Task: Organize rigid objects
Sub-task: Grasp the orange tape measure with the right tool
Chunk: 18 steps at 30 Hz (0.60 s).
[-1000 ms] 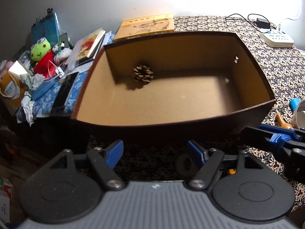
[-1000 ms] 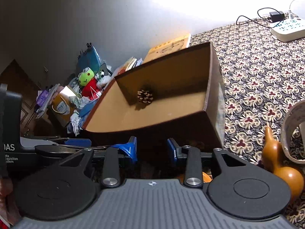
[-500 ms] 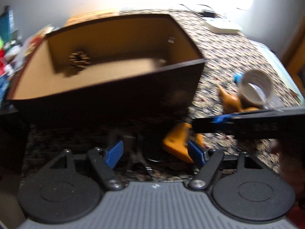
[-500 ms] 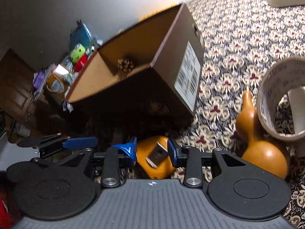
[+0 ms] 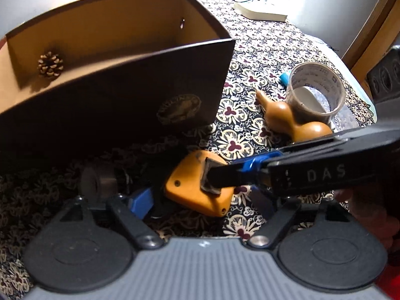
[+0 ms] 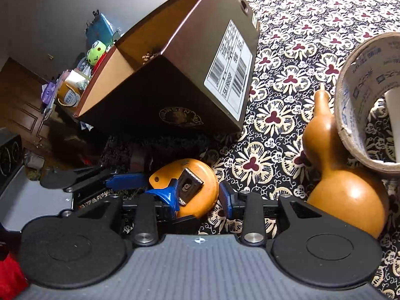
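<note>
An orange tape measure [image 6: 197, 177] with a metal clip lies on the patterned cloth in front of the brown box [image 6: 175, 95]. My right gripper [image 6: 197, 197] is open and straddles it, one blue finger on each side; in the left wrist view one of its fingertips [image 5: 210, 177] rests on the tape measure [image 5: 185, 187]. My left gripper [image 5: 202, 200] is open just before the same tape measure and holds nothing. A pine cone [image 5: 50, 64] sits inside the box [image 5: 120, 105]. A tan gourd [image 6: 342, 185] and a roll of tape [image 6: 367, 100] lie to the right.
A dark cylinder [image 5: 98, 182] lies left of the tape measure, in the box's shadow. A power strip [image 5: 260, 12] with cables is at the far end of the cloth. Toys, books and clutter [image 6: 82, 75] are piled beyond the box's left side.
Both grippers have dropped from the level of the box's rim and moved right. The tape measure has come into view, and the right gripper's fingers now stand either side of it.
</note>
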{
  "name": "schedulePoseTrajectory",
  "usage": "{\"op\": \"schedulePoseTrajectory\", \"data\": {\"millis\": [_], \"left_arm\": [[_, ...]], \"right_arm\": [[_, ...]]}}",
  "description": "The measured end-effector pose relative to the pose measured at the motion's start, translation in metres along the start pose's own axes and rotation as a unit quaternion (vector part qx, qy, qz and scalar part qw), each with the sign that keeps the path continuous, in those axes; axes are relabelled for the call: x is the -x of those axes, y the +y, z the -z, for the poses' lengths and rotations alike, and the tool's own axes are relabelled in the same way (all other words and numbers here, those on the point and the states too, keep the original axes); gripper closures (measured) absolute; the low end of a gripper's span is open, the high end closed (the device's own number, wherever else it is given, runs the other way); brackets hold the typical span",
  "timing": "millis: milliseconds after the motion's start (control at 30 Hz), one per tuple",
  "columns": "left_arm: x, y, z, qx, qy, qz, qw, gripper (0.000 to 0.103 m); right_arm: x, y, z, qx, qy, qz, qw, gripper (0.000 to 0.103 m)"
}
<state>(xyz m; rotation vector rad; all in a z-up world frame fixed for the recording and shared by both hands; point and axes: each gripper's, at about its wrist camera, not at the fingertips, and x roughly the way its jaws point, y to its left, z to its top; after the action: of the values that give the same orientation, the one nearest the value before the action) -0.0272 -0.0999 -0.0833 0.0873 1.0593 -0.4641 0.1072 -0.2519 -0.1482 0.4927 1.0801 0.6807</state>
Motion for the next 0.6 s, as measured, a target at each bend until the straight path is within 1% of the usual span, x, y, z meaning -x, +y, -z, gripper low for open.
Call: {"op": "schedulePoseTrajectory", "data": {"millis": [67,133,300,367,400,600], "left_arm": [[-0.003,-0.002,-0.001,-0.002,-0.001,-0.002,1.0,0.019],[-0.004,-0.004,-0.001,-0.006,-0.003,-0.006,1.0,0.027],[-0.006,-0.006,-0.001,-0.008,-0.009,-0.023,0.9997,0.031],[-0.006,-0.008,-0.001,-0.009,-0.011,-0.03,0.9994,0.033],[-0.006,-0.008,-0.001,-0.009,-0.012,-0.034,0.9993,0.036],[-0.005,-0.007,-0.001,0.005,-0.02,-0.035,0.9992,0.04]], "right_arm": [[-0.001,-0.001,0.0,-0.006,0.001,-0.004,1.0,0.083],[-0.002,-0.002,-0.003,-0.012,0.003,-0.007,1.0,0.082],[-0.005,-0.005,-0.005,-0.025,0.009,-0.013,1.0,0.079],[-0.005,-0.005,-0.005,-0.03,0.012,-0.012,0.999,0.079],[-0.004,-0.006,-0.005,-0.032,0.014,-0.011,0.999,0.078],[-0.007,-0.007,-0.011,-0.046,0.025,-0.012,0.999,0.076]]}}
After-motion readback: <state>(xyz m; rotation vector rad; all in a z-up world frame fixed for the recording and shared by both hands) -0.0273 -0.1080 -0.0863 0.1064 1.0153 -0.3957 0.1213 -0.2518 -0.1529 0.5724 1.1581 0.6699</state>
